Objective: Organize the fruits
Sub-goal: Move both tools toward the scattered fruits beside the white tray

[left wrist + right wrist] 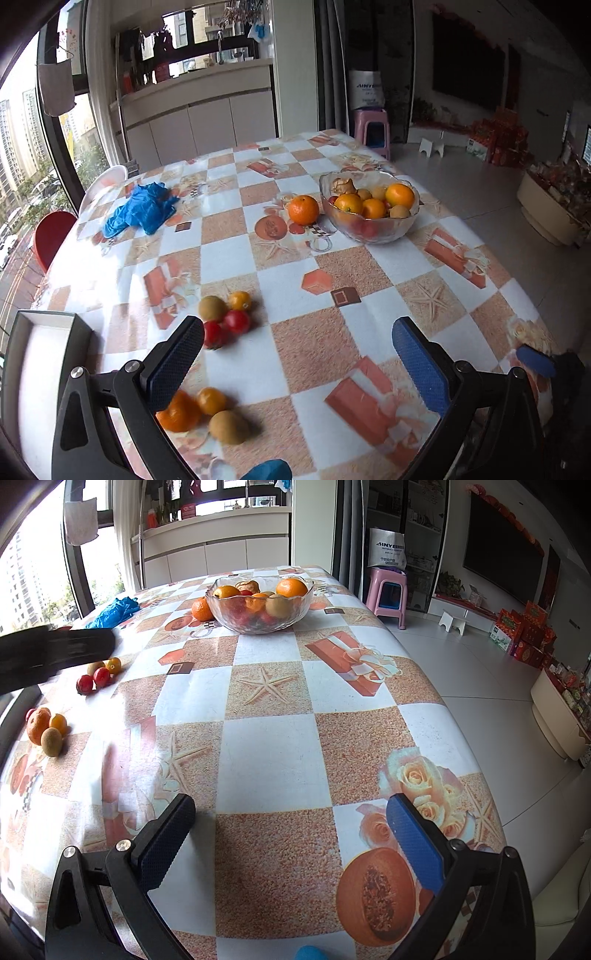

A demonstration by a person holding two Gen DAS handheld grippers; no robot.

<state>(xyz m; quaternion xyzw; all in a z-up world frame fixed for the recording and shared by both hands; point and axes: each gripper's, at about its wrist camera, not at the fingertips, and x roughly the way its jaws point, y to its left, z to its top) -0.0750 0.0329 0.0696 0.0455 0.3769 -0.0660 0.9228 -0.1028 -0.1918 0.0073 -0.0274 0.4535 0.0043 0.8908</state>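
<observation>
A glass bowl [369, 236] [236, 622] of oranges and kiwis stands far across the table, with one loose orange [303, 209] [201, 610] touching its left side. Nearer lie a kiwi [212, 307], a small orange [239, 300] and two red fruits [236, 321] in a cluster. Closest are an orange [179, 411], a small orange [211, 400] and a kiwi [228, 426]. My left gripper [297, 354] is open above the table, its left finger beside the near fruits. My right gripper [291, 830] is open and holds nothing, over bare tablecloth.
A blue crumpled cloth [142, 208] lies at the far left of the table. An open white box [40, 354] sits at the near left edge. A pink stool [388, 594] stands past the table's far right corner. The table edge drops to tiled floor on the right.
</observation>
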